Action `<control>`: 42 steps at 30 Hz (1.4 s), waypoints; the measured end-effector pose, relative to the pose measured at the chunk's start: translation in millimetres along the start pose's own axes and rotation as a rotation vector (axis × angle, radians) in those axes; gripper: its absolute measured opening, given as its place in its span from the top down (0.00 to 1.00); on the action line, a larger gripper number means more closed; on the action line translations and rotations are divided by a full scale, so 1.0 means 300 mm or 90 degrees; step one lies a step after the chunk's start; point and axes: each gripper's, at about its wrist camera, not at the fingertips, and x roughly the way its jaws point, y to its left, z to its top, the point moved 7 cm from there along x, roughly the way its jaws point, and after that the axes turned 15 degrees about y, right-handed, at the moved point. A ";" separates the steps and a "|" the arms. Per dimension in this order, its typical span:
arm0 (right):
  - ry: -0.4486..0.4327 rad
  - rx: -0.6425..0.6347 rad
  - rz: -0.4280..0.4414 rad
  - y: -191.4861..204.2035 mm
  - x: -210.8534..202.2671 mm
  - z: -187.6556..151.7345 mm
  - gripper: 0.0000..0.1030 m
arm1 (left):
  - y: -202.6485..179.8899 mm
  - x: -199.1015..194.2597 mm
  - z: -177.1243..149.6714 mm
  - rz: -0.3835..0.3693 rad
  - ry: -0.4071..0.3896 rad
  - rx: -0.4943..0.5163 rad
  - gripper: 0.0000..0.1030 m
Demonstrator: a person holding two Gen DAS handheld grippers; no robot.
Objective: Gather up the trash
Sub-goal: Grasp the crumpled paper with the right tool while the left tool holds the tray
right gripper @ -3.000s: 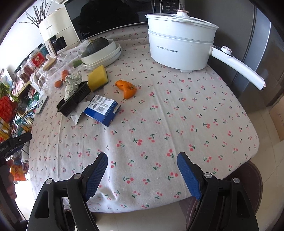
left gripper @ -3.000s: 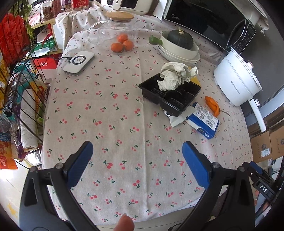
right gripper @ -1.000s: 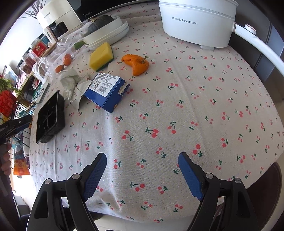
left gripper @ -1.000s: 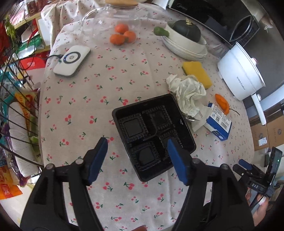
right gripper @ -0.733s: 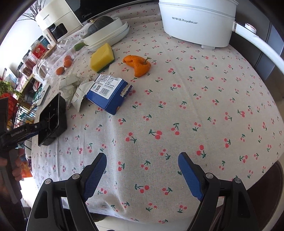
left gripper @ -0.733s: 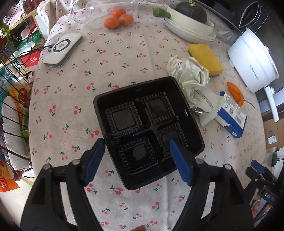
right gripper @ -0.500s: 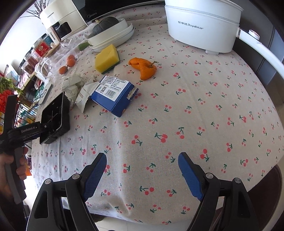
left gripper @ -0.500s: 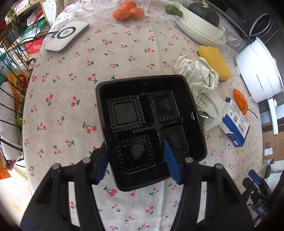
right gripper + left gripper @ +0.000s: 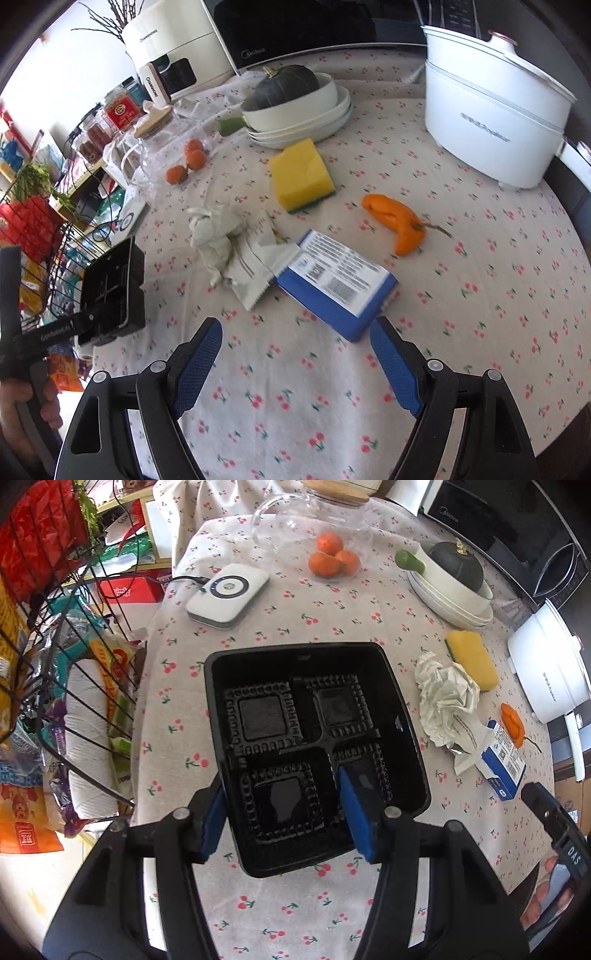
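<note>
A black four-compartment plastic tray [image 9: 258, 716] is held by my left gripper [image 9: 284, 808], one pad outside its left wall and the other inside the tray. In the right wrist view the tray [image 9: 110, 284] hangs tilted at the table's left edge. Crumpled white paper [image 9: 214, 232], a torn wrapper [image 9: 258, 266] and a blue box [image 9: 340, 280] lie together mid-table. An orange pepper piece [image 9: 399, 221] lies to their right. My right gripper [image 9: 295, 339] stands open just short of the blue box, with nothing between its fingers.
A yellow sponge [image 9: 301, 173], stacked white bowls with a dark squash [image 9: 295, 107] and a white electric pot [image 9: 491, 114] stand behind the trash. A glass jar with tangerines [image 9: 332, 554] and a white charging pad [image 9: 229, 594] are far left. A wire rack [image 9: 55, 664] borders the table's left side.
My left gripper has closed on the black tray and carried it left, away from the paper. My right gripper has moved forward, nearer the blue box, still open.
</note>
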 end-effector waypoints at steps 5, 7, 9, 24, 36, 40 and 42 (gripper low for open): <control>-0.009 -0.013 0.013 0.094 0.064 0.090 0.23 | 0.056 0.000 0.009 0.027 -0.007 -0.010 0.43; -0.011 -0.024 0.010 0.136 0.087 0.115 0.24 | 0.071 0.000 0.010 0.028 -0.008 -0.010 0.43; -0.012 -0.037 0.014 0.181 0.111 0.139 0.26 | 0.080 0.000 0.011 0.031 -0.009 -0.010 0.43; 0.025 -0.074 -0.031 0.295 0.296 0.268 0.54 | 0.067 -0.001 0.009 0.037 -0.013 0.008 0.43; -0.004 -0.098 0.003 0.269 0.138 0.194 0.69 | 0.007 -0.039 -0.013 0.009 -0.023 0.026 0.43; -0.028 -0.104 0.004 0.222 0.012 0.111 0.69 | -0.059 -0.069 -0.042 -0.009 -0.029 0.050 0.43; -0.041 -0.108 -0.002 0.188 -0.047 0.062 0.69 | -0.099 -0.084 -0.063 -0.019 -0.031 0.063 0.43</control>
